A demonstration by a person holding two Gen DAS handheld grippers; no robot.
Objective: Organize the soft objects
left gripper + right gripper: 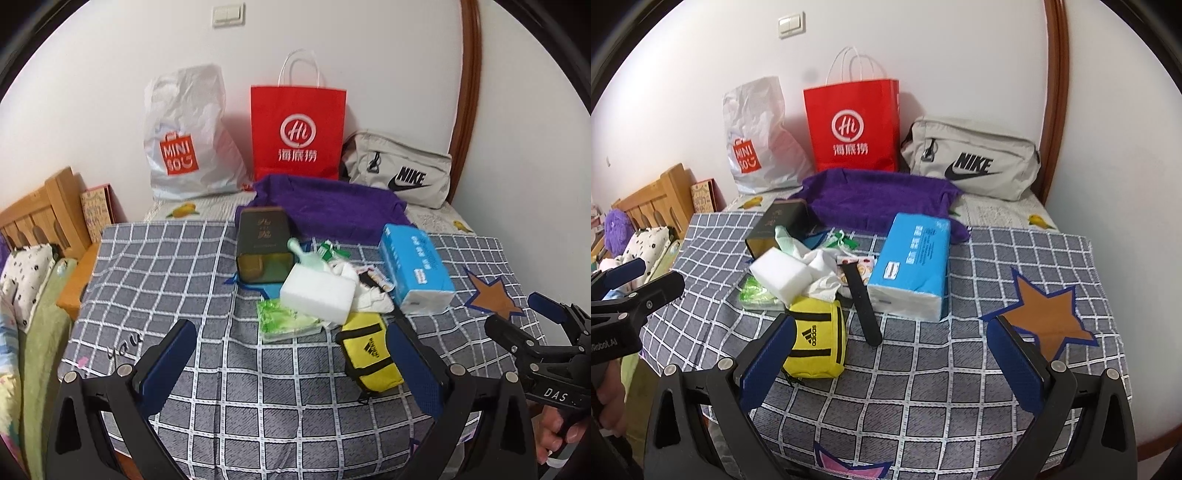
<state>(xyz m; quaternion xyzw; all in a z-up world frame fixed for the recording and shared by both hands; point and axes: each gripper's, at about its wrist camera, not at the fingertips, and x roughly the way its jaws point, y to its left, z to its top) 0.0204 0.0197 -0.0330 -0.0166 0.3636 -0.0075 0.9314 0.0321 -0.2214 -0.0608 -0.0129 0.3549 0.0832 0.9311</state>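
A heap of items lies on the checked cloth [184, 266]: a white sponge block [317, 295], a yellow Adidas pouch [369, 354], a blue tissue pack [415, 267], a green wipes packet [284, 319], a crumpled white cloth [369, 291], a dark box [264, 243]. A purple towel [332, 206] lies behind them. My left gripper [291, 354] is open and empty, hovering in front of the heap. My right gripper [892, 354] is open and empty, its left finger [768, 365] just in front of the yellow pouch [818, 345]. A black strap [860, 299] lies beside the tissue pack [912, 266].
Against the wall stand a white Miniso plastic bag [184, 136], a red paper bag [297, 129] and a grey Nike bag [399, 170]. A wooden bed frame [40, 210] with bedding sits at the left. A brown star patch [1045, 317] marks the cloth at right.
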